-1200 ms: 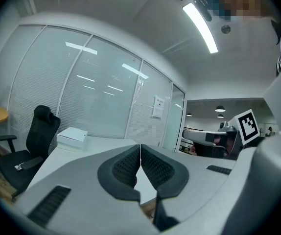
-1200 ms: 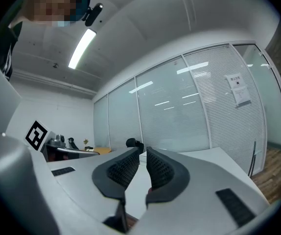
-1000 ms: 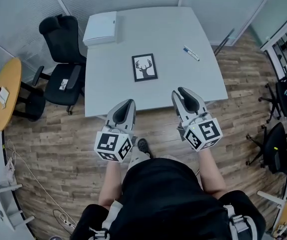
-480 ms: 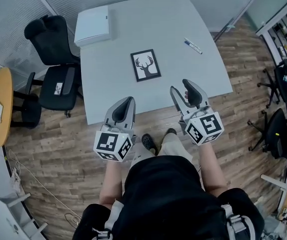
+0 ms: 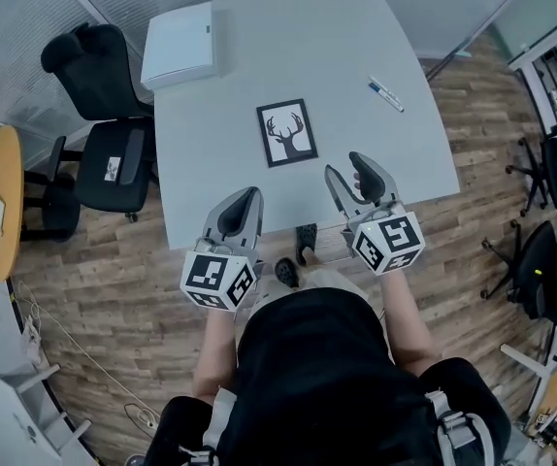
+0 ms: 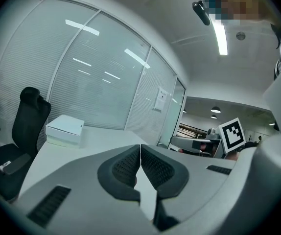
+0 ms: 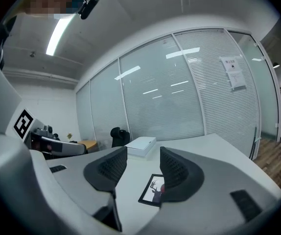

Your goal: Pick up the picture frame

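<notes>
Glass-walled office: a grey table on wood-plank flooring carries a deer-print picture frame lying flat near its centre. A white box sits at the frame's 11 o'clock and a marker pen at its 2 o'clock. A black office chair stands at the table's 9 o'clock. Only the gripper views show the ceiling light strip and a paper notice on the glass. On the left gripper the fingers are clenched together, empty. On the right gripper the fingers have just been opening; they are spread wide on nothing, short of the frame at their 11 o'clock.
</notes>
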### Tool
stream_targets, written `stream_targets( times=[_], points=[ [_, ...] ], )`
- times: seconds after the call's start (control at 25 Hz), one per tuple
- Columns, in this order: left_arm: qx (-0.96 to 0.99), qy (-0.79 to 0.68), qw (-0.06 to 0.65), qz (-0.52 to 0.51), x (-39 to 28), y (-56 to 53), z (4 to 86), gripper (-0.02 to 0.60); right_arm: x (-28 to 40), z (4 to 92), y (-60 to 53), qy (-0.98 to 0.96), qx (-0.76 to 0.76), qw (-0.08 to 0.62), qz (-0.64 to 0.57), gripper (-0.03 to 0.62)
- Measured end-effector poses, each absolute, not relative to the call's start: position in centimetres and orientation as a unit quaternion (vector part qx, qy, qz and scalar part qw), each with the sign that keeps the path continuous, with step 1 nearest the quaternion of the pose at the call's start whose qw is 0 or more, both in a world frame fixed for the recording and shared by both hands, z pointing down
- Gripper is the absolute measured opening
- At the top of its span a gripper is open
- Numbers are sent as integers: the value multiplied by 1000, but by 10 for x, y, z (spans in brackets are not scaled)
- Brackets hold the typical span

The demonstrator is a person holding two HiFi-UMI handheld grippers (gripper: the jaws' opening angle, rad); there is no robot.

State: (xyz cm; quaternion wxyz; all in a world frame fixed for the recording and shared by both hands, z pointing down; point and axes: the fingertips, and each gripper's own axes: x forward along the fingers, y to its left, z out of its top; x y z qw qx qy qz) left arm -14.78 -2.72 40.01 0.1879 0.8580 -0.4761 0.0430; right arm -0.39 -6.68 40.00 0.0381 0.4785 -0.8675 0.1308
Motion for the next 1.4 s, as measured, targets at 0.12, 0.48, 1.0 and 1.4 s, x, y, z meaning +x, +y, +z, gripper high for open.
stream_targets(
  times=[0.12,0.48,1.0,1.4],
  points=[
    [855,-481,189,47,-144,-49,402,25,-3,414,-90,-870,472,52,134,220],
    [838,-506,197,56,-129,-111,422,25,6,472,-159,-869,458,82,169,222],
    [827,-499,244,81,-117,-148,463,25,5,575,-215,-841,465,148,235,210],
    [832,-471,269,118,-121,-172,506,25,-2,647,-253,-813,483,185,269,198]
  ],
)
